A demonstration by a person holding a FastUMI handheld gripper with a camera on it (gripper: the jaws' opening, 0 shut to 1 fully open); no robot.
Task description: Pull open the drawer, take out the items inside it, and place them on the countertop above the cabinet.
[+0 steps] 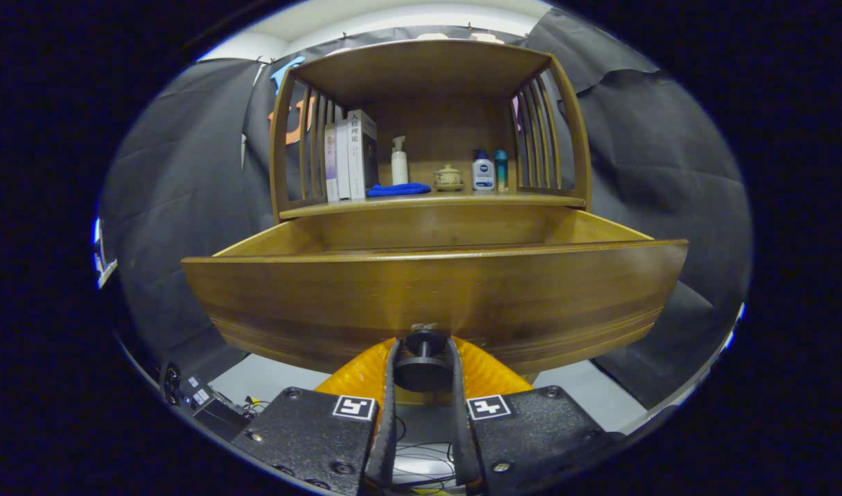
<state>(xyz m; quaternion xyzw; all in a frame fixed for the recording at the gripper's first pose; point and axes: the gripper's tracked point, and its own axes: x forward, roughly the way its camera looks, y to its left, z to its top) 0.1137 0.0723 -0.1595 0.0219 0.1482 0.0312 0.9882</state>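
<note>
drawer [435,289] stood pulled out, gripper [424,351] clamped narrow on its knob [422,358].
its contents lay hidden behind the front panel; pulling further risked the drawer dropping off its runners, below the countertop [435,200] with its books [350,155] and bottles.

The claw [423,358] is level, both fingers pinching something (nearly parallel).

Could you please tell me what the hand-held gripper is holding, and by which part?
The hand-held gripper is shut on the drawer, gripping its knob.
</note>
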